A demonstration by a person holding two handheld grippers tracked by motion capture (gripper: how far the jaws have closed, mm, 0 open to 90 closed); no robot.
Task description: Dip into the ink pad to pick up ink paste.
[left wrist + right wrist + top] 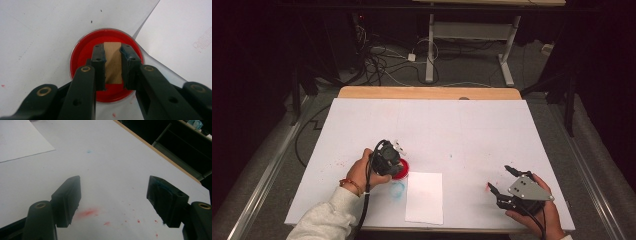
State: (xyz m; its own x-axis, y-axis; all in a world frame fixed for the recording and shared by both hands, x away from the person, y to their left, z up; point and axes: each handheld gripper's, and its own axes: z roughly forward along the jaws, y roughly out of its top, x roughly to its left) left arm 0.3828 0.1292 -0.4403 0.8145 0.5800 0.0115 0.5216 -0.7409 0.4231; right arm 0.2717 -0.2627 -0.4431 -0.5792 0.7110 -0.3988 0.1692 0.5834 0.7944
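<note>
Left gripper (pixel 112 53) clamps a wooden block (pixel 113 62) over the red dish (pixel 82 53).
Right gripper (pixel 113 195), jaws wide apart and empty, sits at the table's (pixel 472 125) four o'clock; paper sheet (pixel 424 197) lies at six.

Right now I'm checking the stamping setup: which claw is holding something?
The left claw: its jaws clamp a wooden block over the red ink dish. The right claw is open.

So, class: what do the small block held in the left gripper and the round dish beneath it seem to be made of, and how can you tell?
Small tan block: likely unfinished wood, with faint grain and a matt surface. Round dish: apparently clear plastic or glass, judging by its transparent rim; the glossy red inside looks like wet paint or ink. The left gripper is closed on the block.
</note>
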